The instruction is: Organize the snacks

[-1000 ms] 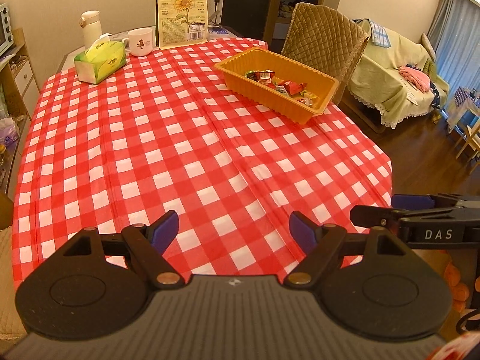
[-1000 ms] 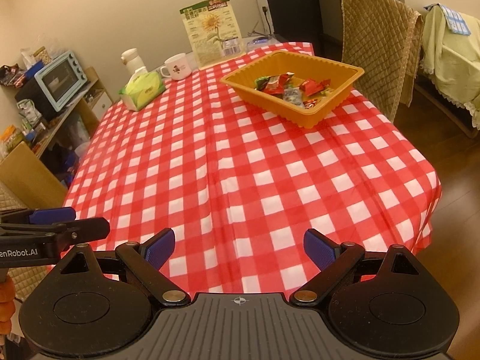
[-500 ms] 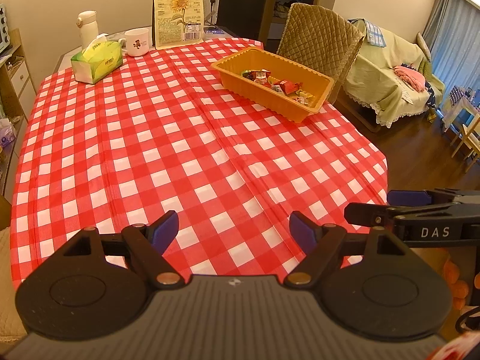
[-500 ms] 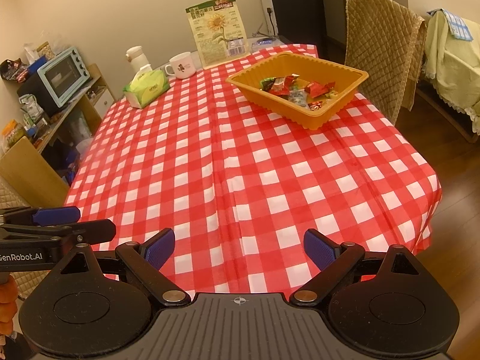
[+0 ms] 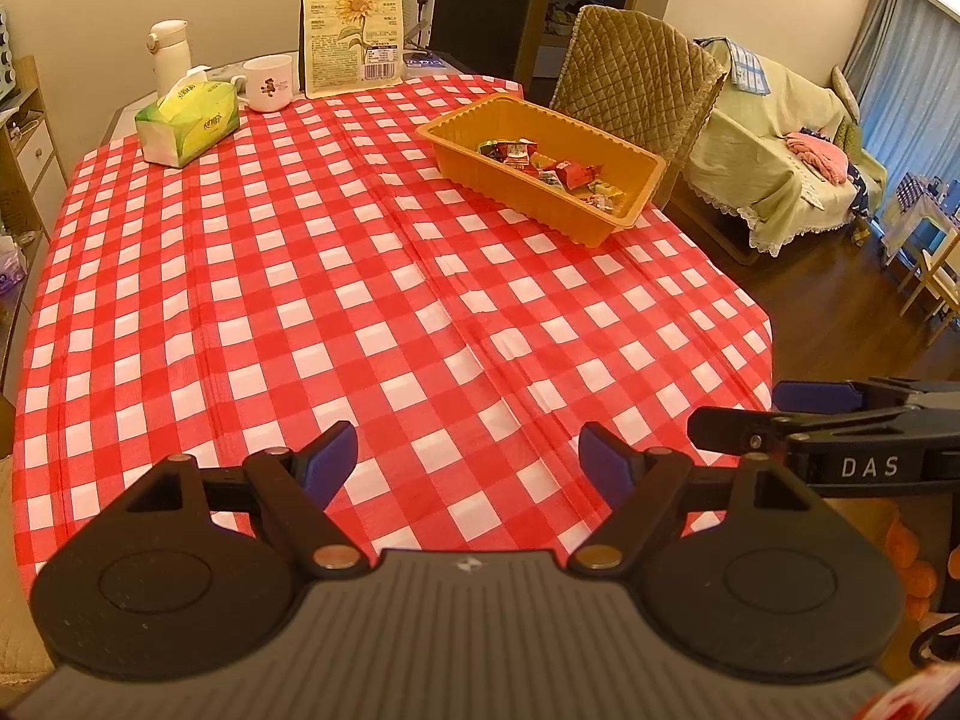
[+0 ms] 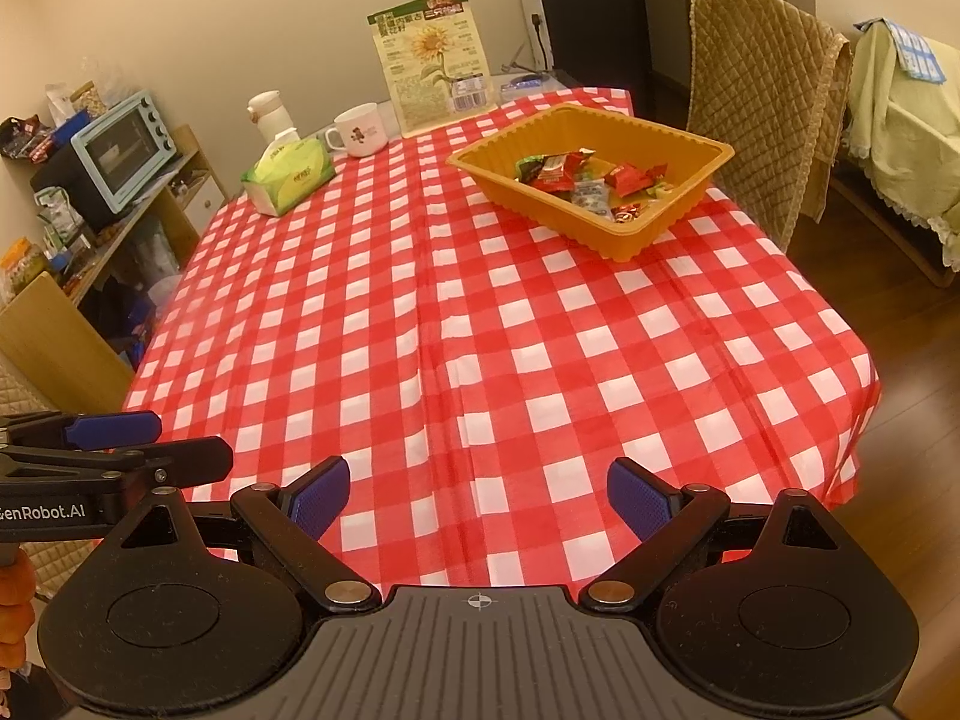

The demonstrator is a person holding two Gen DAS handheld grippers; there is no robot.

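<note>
The wrapped snacks [image 6: 576,180] lie heaped inside an orange tray [image 6: 654,228], red, green and clear packets mixed together. In the right wrist view the tray sits in the upper right of the frame, on the far right part of a table covered by a red-and-white checked cloth [image 6: 450,324]. In the left wrist view the same tray [image 5: 528,195] also sits upper right of centre, with the snacks [image 5: 552,171] showing above its near wall.

Behind the tray a tall sunflower-seed bag [image 6: 435,63] stands upright at the far edge of the table. To its left are a white mug [image 6: 360,132], a green tissue box [image 6: 291,174] and a white flask [image 6: 267,111], all well apart from the tray. A quilted chair [image 6: 762,84] stands just beside the tray's far right side.

The right gripper [image 6: 477,498] hangs over the near edge of the cloth at the bottom of the frame, its blue pads [image 6: 318,498] spread wide with only cloth between them. The left gripper [image 5: 468,462] does likewise in its own view, jaws wide apart and holding nothing, well away from the tray.
</note>
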